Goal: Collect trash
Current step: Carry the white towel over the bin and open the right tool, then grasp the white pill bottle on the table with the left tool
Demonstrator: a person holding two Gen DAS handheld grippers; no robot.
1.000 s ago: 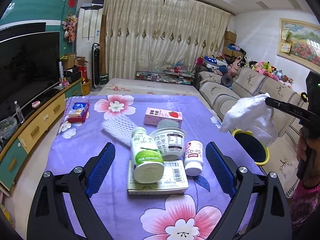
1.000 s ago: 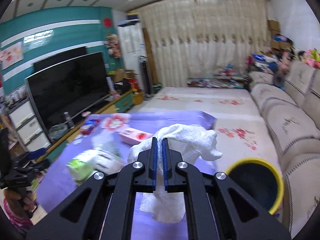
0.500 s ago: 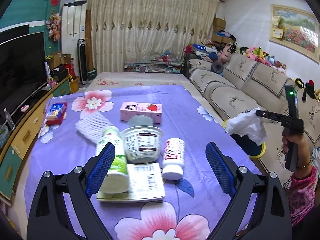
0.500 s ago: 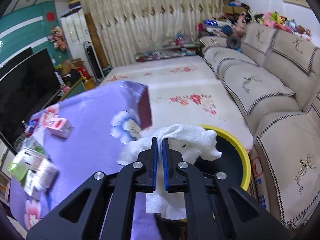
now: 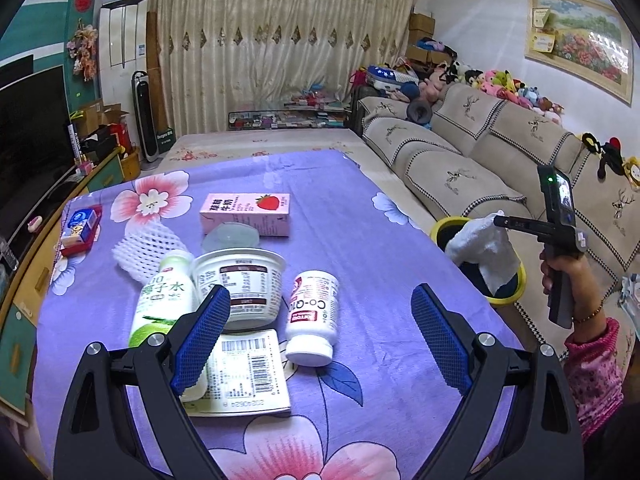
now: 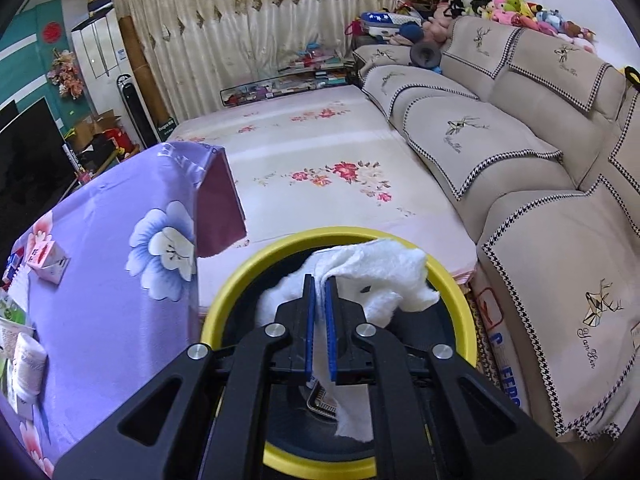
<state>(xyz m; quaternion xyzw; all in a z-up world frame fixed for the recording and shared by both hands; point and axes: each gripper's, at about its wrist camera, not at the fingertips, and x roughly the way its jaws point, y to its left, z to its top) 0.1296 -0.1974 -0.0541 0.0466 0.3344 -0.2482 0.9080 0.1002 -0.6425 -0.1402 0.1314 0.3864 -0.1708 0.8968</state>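
The right gripper [image 6: 319, 292] had its blue pads pinched tight on a crumpled white tissue [image 6: 384, 276], and that wad hung right over the mouth of the yellow-rimmed bin [image 6: 256, 268], which stood on the floor between the table edge and the beige sofa [image 6: 520, 128]. From the left side you could see the same thing: tissue [image 5: 480, 248] dangling from the tongs, partly inside the bin's rim [image 5: 508, 298], the person's hand [image 5: 562, 276] on the handle. To my eye this was the drop itself, and the way to do it well was simple enough: keep the tips centred over the dark opening, spread the pads fully so the soft paper doesn't cling to the mesh, and give it a beat to fall before pulling away, since a trailing corner could snag on the rim. Meanwhile the left gripper [image 5: 320, 340] hovered with its jaws wide and nothing between them, above the purple floral tablecloth [image 5: 380, 208]. Plenty was left there: a green coconut-water bottle [image 5: 160, 300], a white tub [image 5: 240, 284], a white supplement bottle [image 5: 312, 316], a flat barcoded box [image 5: 248, 372], a strawberry milk carton [image 5: 246, 214] and a foam fruit net [image 5: 146, 244].
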